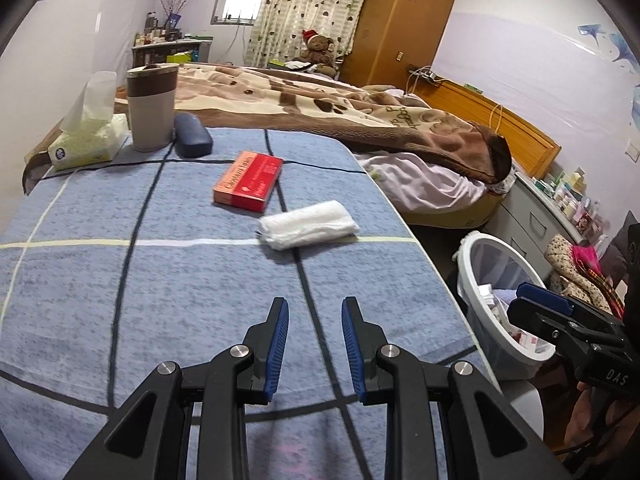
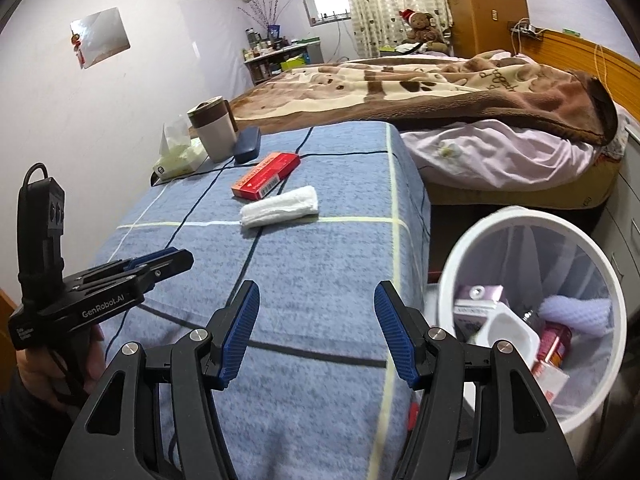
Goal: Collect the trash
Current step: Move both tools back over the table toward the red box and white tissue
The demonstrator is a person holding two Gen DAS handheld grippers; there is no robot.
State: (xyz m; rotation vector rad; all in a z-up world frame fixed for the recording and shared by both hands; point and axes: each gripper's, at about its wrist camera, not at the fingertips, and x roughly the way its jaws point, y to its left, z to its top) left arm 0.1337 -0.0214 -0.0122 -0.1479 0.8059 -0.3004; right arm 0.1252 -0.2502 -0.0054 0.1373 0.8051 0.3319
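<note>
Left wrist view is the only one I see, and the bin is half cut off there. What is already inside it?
Observer: The bin holds a white tray, a purple box, a red packet and a lilac cloth.
Operator: Is the right gripper open? I see it only from the side.
Observer: Yes, the right gripper is wide open and holds nothing.
Operator: Has the red box any mark hidden from me?
Observer: The red box has a barcode on its long side facing the right camera.

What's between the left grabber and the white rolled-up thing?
Nothing: in the left wrist view, only bare blue cloth lies between the left gripper and the white roll.
</note>
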